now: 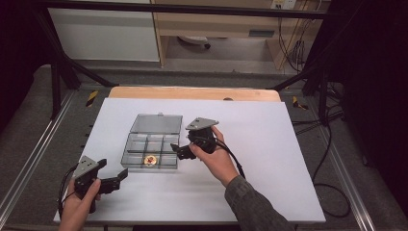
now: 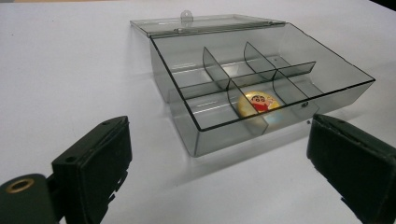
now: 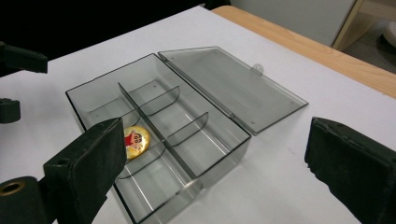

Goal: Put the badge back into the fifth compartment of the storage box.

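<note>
Left gripper (image 1: 115, 182) near table edge, jaws spread, empty. Right gripper (image 1: 180, 151) released beside box's right wall. Clear compartment box (image 1: 144, 143) mid-table, lid (image 1: 158, 123) flat behind. Yellow cartoon badge (image 1: 150, 160) already in near middle compartment; lid closing likely remains.

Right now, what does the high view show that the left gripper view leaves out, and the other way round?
The high view takes in the person's hands, the left gripper, the right gripper and the wooden table edge. The left gripper view brings close its own two black fingers, spread apart, and the box's latch knob. Both show the clear divided box with its lid open flat and the round cartoon badge in a middle compartment.
</note>
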Demonstrator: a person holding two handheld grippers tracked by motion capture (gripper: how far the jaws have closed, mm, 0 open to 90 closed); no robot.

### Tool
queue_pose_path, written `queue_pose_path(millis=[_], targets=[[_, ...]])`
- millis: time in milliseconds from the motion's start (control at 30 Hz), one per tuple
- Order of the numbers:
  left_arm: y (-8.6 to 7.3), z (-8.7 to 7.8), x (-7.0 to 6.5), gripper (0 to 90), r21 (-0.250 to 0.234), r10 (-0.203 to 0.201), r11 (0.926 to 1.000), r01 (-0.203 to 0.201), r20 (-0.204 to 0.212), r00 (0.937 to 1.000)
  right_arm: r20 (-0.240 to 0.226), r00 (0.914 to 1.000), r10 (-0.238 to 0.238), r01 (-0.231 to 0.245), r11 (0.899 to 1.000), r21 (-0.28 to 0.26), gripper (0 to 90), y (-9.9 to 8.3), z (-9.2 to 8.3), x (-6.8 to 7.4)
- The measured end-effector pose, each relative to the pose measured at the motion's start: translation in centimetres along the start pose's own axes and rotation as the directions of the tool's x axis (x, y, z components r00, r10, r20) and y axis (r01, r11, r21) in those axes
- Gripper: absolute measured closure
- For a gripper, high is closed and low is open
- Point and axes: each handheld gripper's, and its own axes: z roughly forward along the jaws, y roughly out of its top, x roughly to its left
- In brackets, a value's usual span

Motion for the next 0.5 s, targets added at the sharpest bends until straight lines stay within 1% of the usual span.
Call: queue_pose_path(millis=[133,267,500], targets=[[0.0,0.0,0.0,6.6,-0.005,0.003,1.0000,-0.003,-0.001,1.0000,0.022,0.9995,0.022,-0.021,0.999,-0.032,6.7,-0.7,-1.4,-1.0],[0.0,-0.1,0.0,6.6,-0.010,-0.006,0.9999,0.005,-0.006,1.0000,0.037,0.9984,0.042,-0.040,0.997,-0.067,6.7,-1.5,-3.1,-2.1],[0.0,-0.2,0.1,6.6,-0.020,-0.005,0.9998,0.005,-0.007,1.0000,0.052,0.9968,0.061,-0.055,0.993,-0.109,6.7,-2.9,-5.7,-3.6]])
